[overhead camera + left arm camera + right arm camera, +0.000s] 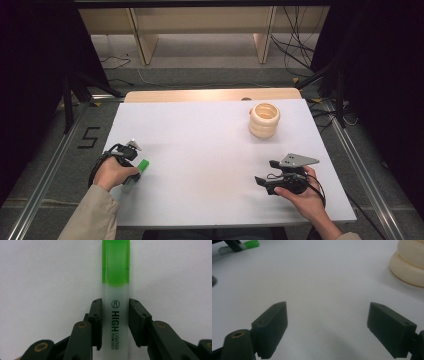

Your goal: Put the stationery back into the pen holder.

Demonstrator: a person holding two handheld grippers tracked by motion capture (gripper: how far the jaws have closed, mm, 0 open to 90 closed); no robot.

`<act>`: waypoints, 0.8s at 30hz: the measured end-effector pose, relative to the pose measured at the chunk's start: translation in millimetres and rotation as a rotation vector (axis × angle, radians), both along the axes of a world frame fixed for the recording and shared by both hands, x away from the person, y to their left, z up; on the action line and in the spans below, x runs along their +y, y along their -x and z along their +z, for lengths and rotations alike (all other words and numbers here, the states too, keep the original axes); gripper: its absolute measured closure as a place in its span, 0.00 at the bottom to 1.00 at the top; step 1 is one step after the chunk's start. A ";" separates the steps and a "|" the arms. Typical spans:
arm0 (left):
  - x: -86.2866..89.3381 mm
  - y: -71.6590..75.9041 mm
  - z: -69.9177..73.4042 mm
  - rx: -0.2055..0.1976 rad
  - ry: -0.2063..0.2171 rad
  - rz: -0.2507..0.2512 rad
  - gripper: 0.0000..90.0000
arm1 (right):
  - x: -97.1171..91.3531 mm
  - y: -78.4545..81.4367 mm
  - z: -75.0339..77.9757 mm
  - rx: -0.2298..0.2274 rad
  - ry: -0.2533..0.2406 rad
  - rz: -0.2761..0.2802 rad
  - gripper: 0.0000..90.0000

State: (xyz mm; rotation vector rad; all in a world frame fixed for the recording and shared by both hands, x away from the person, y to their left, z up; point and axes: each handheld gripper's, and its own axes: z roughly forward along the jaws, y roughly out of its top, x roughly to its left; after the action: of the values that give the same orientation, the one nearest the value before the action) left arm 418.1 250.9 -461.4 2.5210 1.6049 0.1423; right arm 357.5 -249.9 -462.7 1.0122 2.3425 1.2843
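- The highlighter (115,315) lies flat on the white bench (210,150) at its near left, under the left tool (134,167).
- In the left gripper view its long axis runs straight away from the tool, green cap (116,263) at the far end, translucent barrel between the two pads.
- The left tool's jaws flank the barrel, the pads at or just off its sides; whether they press it I cannot tell.
- The right tool (267,181) rests at the near right, jaws wide apart with nothing between them.
- The highlighter lies well apart from the right tool, so the left hand (112,172) is much the nearer.
- A cream ribbed holder (264,120) stands at the far right of the bench, nearer the right tool; it looks the likely place for the highlighter.
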 end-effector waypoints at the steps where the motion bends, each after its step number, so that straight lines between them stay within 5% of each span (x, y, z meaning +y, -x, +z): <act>1: 0.0 0.0 0.0 0.000 0.000 0.000 0.74 | 0.0 0.0 0.0 0.000 0.000 0.000 0.19; 8: -1.2 2.2 2.4 -0.026 0.056 -0.002 0.74 | -0.2 -0.2 0.1 -0.001 -0.002 -0.002 0.19; 12: -6.0 3.9 6.9 -0.080 0.090 -0.019 0.74 | -0.3 -0.1 0.2 0.002 -0.005 -0.005 0.19; 14: -12.0 5.4 10.4 -0.142 0.143 -0.036 0.74 | -0.3 -0.2 0.4 0.003 -0.008 -0.009 0.19; 17: -16.9 6.6 12.8 -0.181 0.171 -0.051 0.74 | -0.2 -0.3 0.5 0.003 -0.011 -0.012 0.19; 18: -22.3 7.8 15.0 -0.230 0.200 -0.053 0.74 | -0.2 -0.3 0.6 0.004 -0.012 -0.013 0.19; 19: -22.3 7.8 15.0 -0.230 0.200 -0.053 0.74 | -0.2 -0.4 0.6 0.003 -0.013 -0.015 0.19; 24: -38.6 11.7 19.0 -0.389 0.261 -0.083 0.74 | -0.3 -0.8 1.5 0.011 -0.030 -0.031 0.20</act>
State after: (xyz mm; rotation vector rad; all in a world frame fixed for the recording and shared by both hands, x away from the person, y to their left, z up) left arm 406.4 212.2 -442.3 2.1908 1.2754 0.3636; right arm 358.3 -250.2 -461.2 1.0627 2.3125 1.3101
